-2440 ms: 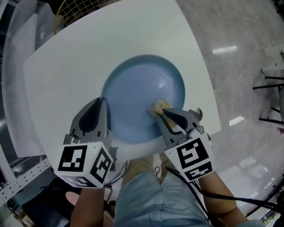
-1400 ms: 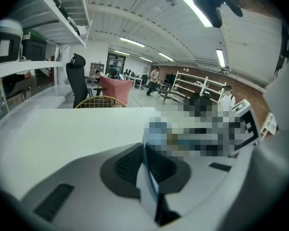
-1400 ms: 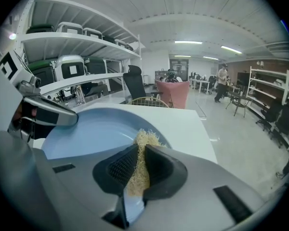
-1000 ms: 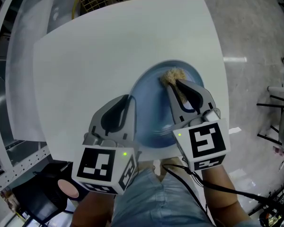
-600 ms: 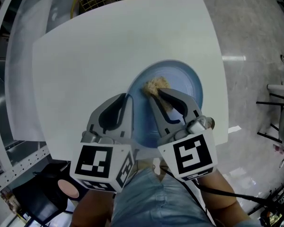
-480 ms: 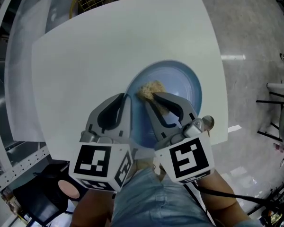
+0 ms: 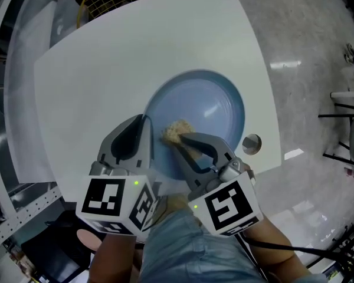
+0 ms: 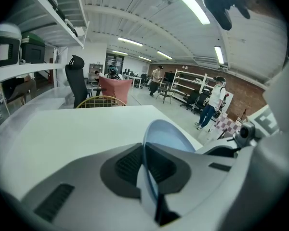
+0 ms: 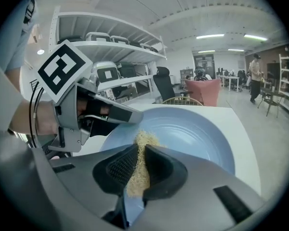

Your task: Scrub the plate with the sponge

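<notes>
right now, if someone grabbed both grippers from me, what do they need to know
Left gripper: fingers shut on the near rim of the blue plate, which sits on the white table.
Right gripper: fingers shut on the tan sponge, pressed to the plate's inner face, left of centre.
Done: both grasps set, sponge in contact; no dirt or suds visible.
To do: likely scrub across the rest of the face while holding the rim.

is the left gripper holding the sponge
No, the sponge is clamped in the right gripper; the left gripper pinches the plate.
</notes>
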`<control>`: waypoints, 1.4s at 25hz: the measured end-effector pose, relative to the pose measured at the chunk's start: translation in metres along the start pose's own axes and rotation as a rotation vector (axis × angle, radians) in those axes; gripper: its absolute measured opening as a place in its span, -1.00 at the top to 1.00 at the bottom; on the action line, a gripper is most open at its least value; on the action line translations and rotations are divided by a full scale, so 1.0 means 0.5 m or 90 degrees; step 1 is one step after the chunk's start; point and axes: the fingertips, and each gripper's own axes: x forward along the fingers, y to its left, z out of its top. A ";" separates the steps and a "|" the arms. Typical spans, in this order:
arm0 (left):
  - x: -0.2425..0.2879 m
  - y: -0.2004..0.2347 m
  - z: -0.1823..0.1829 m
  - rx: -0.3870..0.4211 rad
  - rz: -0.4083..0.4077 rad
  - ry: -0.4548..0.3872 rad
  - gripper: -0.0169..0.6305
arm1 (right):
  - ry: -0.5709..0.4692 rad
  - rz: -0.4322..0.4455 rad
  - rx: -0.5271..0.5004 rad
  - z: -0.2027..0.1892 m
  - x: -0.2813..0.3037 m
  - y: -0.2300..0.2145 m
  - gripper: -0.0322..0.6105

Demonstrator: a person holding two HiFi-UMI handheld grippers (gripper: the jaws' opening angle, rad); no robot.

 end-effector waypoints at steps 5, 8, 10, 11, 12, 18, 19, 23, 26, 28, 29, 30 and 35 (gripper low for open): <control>-0.006 0.000 -0.005 0.009 0.004 0.001 0.86 | 0.021 -0.009 0.012 -0.043 -0.024 -0.006 0.73; -0.008 0.000 -0.003 0.015 0.007 0.003 0.87 | 0.035 -0.025 0.027 -0.075 -0.040 -0.023 0.73; -0.008 -0.002 -0.003 0.017 0.008 0.004 0.87 | 0.041 -0.039 0.037 -0.090 -0.049 -0.038 0.73; -0.009 -0.004 -0.002 0.019 0.007 0.005 0.87 | 0.044 -0.045 0.041 -0.095 -0.053 -0.046 0.73; -0.009 -0.005 -0.002 0.020 0.007 0.005 0.86 | 0.047 -0.052 0.045 -0.098 -0.056 -0.053 0.73; -0.008 -0.006 0.001 0.023 0.007 0.007 0.87 | 0.070 -0.095 0.060 -0.113 -0.069 -0.106 0.73; -0.007 -0.005 0.002 0.023 0.006 0.008 0.86 | 0.074 -0.105 0.063 -0.116 -0.070 -0.117 0.73; -0.004 -0.007 0.004 0.025 0.003 0.008 0.86 | 0.081 -0.141 0.076 -0.118 -0.076 -0.157 0.73; -0.002 -0.012 0.007 0.027 0.000 0.007 0.86 | 0.077 -0.161 0.076 -0.107 -0.075 -0.183 0.73; 0.000 -0.014 0.010 0.027 -0.001 0.007 0.86 | 0.073 -0.172 0.072 -0.095 -0.071 -0.199 0.73; 0.000 -0.014 0.011 0.026 -0.002 0.006 0.86 | 0.071 -0.177 0.069 -0.088 -0.069 -0.206 0.73; 0.001 -0.015 0.013 0.025 -0.003 0.006 0.86 | 0.070 -0.181 0.066 -0.080 -0.067 -0.213 0.73; 0.004 -0.018 0.021 0.021 -0.008 0.005 0.86 | 0.063 -0.187 0.049 -0.042 -0.052 -0.231 0.73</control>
